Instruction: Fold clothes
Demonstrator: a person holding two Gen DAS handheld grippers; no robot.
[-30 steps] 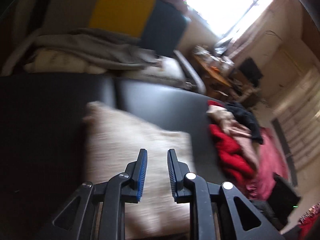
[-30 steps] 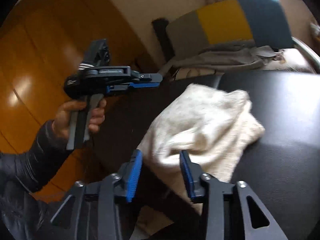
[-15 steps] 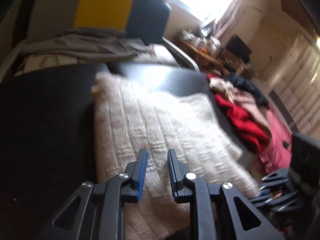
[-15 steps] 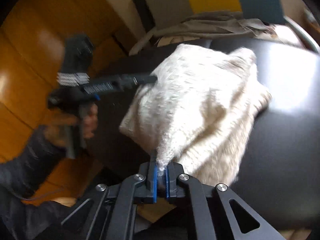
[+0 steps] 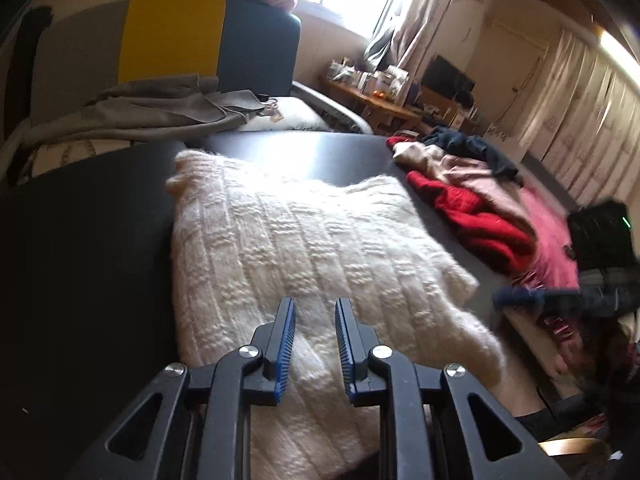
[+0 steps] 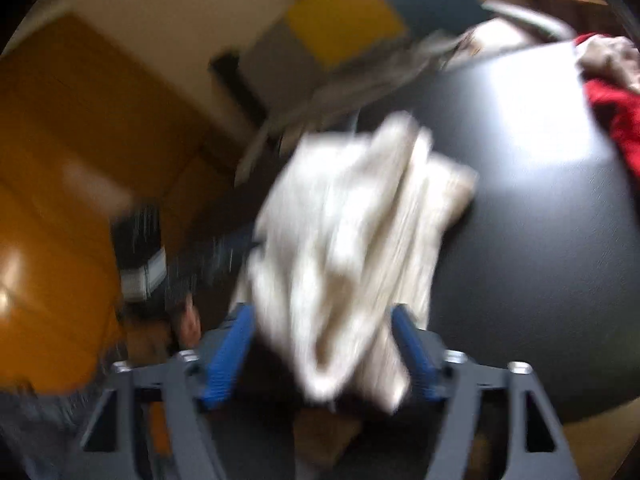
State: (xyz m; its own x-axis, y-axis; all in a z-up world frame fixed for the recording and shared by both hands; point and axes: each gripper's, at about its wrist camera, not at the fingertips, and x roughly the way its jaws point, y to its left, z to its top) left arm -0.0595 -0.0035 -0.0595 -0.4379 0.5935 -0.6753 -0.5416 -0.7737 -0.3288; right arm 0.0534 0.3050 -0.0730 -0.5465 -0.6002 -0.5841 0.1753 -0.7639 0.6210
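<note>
The left hand-held gripper hovers over the near end of the cream knitted sweater, its blue pads a narrow gap apart with nothing pinched between them. The sweater, the landmark here, lies spread on the dark table, its near edge hanging over the table's front. In the blurred right wrist view, the right hand-held gripper has its jaws opening wide; a bunched fold of the sweater sits between them, but neither pad presses on it. To the right of the sweater, on the same table, is a heap of red, pink and dark clothes. Beyond the sweater's far edge, grey fabric drapes a chair with a grey, yellow and teal back.
</note>
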